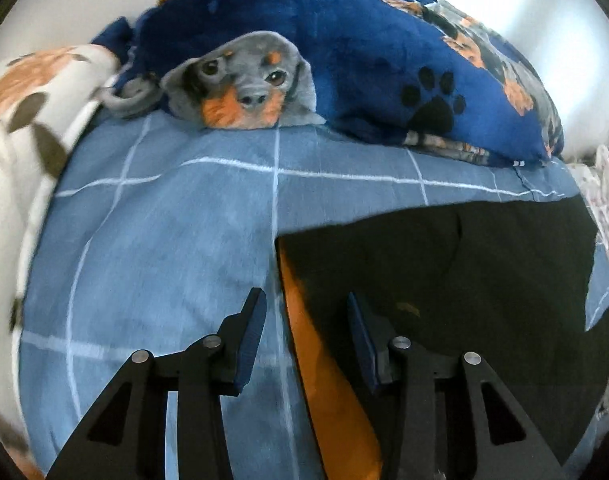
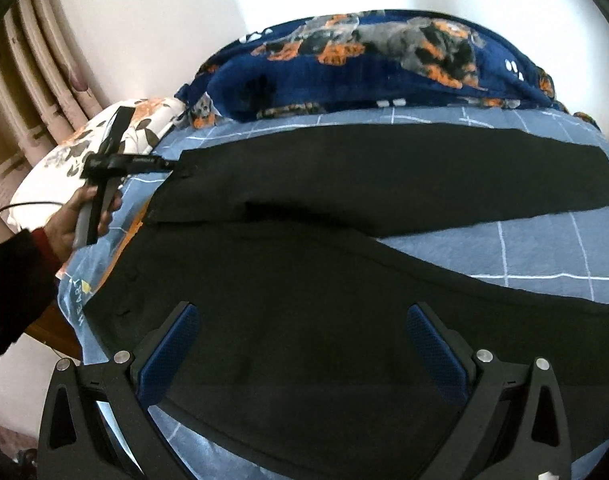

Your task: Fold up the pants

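the bed (image 2: 544,248), under a blue checked sheet printed "heart", carries the black pants (image 2: 304,280) spread flat, legs apart. a dog-print blanket (image 1: 344,60) is heaped behind. the left hand-held gripper (image 1: 304,304) straddles the waistband edge, part open; the right hand-held gripper (image 2: 304,320) hovers wide open above.

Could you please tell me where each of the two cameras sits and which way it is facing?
Left wrist: on the left gripper, angled down at the waistband corner of the black pants; only its fingers show.
Right wrist: on the right gripper, looking down across the pants; the left hand shows.
Shared: pants, checked sheet, dog blanket.
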A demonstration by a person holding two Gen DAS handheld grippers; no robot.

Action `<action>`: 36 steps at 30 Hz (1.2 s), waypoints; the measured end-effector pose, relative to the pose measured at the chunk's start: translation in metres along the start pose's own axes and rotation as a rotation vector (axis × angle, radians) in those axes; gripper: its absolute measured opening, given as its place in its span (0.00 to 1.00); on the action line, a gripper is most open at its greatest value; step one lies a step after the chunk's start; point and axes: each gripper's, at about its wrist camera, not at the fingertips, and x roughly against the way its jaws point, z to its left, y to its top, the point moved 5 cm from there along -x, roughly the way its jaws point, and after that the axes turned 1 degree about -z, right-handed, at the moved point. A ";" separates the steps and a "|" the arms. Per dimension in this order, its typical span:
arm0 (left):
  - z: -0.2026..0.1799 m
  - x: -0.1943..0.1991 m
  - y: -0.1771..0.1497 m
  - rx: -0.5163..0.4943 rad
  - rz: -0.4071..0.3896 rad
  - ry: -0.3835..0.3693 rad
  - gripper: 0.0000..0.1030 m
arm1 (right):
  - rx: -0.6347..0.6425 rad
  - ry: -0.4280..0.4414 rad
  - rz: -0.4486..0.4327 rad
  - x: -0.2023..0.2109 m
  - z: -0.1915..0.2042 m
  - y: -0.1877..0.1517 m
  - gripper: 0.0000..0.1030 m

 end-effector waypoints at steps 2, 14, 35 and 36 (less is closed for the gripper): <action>0.000 -0.006 0.010 -0.032 -0.004 -0.022 0.42 | -0.005 -0.008 0.011 -0.004 -0.001 0.000 1.00; 0.004 -0.001 0.022 -0.005 -0.015 -0.103 0.10 | -0.110 -0.033 0.032 -0.013 -0.012 0.005 1.00; -0.123 0.209 -0.096 -0.006 -0.448 -0.121 0.09 | -0.746 0.644 -0.006 -0.061 -0.085 0.153 1.00; -0.126 0.213 -0.107 0.003 -0.443 -0.125 0.09 | -0.780 0.658 0.008 -0.070 -0.086 0.157 1.00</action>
